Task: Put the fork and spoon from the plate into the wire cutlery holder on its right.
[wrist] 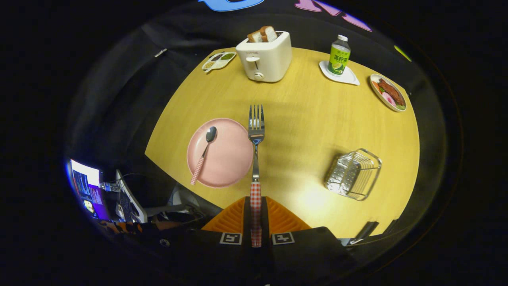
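Gripper view looks down on a round wooden table (301, 119). Off its near left edge sits a lit screen (85, 186). On the far left of the table lies a small divided dish (218, 60) with seasonings in its compartments. Nearer, on the left, a pink plate (228, 159) holds the spoon (204, 153), which lies with its bowl toward the far side and its checked handle reaching the plate's near rim. Just right of the plate's edge is the fork (256, 131), tines pointing far, its red-checked handle running back between the fingers of the gripper (256, 216); both fingers are pinched on that handle, so the fork is carried above the table, clear of the plate. At the far middle stands a white toaster (265, 59) with bread slices (262, 34) sticking up from its slots. Right of it, a bottle (339, 55) with a green label stands upright on a white coaster (349, 77). Nearer, on the right, the wire cutlery holder (353, 173) sits well apart from the plate. At the far right rests an oval dish of food (388, 93).
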A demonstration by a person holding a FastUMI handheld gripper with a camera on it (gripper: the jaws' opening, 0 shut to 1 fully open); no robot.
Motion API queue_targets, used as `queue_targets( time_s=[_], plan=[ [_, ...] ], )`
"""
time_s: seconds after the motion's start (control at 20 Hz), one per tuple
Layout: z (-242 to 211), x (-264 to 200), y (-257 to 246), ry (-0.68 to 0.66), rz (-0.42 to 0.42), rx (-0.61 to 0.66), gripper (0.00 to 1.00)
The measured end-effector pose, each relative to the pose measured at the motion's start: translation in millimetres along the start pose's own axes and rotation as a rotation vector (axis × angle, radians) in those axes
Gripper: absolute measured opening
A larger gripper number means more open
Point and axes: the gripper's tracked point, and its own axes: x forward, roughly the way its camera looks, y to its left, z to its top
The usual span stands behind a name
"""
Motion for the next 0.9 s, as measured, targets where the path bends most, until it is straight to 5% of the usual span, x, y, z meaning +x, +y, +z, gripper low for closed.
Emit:
queue_targets(
  time_s=[0.4, 0.9],
  plan=[
    [-54.3, -46.4, -111.1, 0.253, -0.074, 0.014, 0.13],
    [-61.5, -10.6, -170.8, 0.584, -0.127, 0.033, 0.13]
  ],
)
